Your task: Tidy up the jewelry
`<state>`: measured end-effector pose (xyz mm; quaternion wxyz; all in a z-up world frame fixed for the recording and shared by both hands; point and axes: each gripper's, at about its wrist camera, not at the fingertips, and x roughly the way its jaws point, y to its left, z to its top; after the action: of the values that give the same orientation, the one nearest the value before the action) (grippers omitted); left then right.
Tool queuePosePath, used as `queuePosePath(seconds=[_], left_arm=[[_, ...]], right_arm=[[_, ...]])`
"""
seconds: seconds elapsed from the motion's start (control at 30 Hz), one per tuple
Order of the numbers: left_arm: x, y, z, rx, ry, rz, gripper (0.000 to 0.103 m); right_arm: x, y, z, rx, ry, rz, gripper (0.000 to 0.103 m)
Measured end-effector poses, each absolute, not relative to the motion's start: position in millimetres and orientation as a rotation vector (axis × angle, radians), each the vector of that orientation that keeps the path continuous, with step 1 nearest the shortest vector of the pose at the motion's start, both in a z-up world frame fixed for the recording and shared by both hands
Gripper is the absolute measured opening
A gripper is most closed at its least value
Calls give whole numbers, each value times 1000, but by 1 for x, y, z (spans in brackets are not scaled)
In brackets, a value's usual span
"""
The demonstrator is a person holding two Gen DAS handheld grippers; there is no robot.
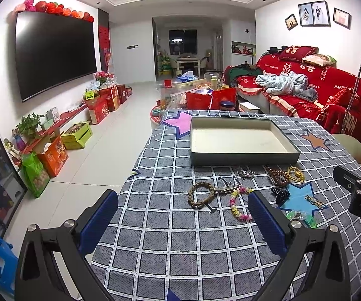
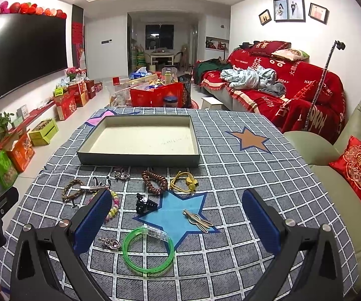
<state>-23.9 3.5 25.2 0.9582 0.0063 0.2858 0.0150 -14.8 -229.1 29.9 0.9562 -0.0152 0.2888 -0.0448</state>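
- 2 hand-held grippers, left (image 1: 183, 209) and right (image 2: 177, 207), both spread wide, grasping nothing, hovering above the tabletop (image 2: 230, 250).
- Nothing yet inside the tray (image 2: 140, 159); jewelry scattered just in front of its near wall: beaded bracelet (image 1: 201, 195), brown coil (image 2: 154, 182), black claw clip (image 2: 144, 203), green bangle (image 2: 148, 250).
- Likely still at the opening step: choosing a first piece.
- Next: lower 1 gripper over a piece, pinch, carry into the tray.

The desk (image 2: 243, 175) (under a checked cloth (image 2: 230, 238)) carries a tray (image 2: 140, 159), bracelets (image 2: 148, 252), clips (image 2: 144, 204) and beads (image 2: 155, 183).
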Motion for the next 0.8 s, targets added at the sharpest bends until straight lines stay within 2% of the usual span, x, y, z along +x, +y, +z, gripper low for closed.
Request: queuePosePath(seconds=[0.8], left_arm=[[-24, 6, 26, 10, 575, 30, 103]], right_arm=[[-16, -227, 30, -37, 576, -84, 103]])
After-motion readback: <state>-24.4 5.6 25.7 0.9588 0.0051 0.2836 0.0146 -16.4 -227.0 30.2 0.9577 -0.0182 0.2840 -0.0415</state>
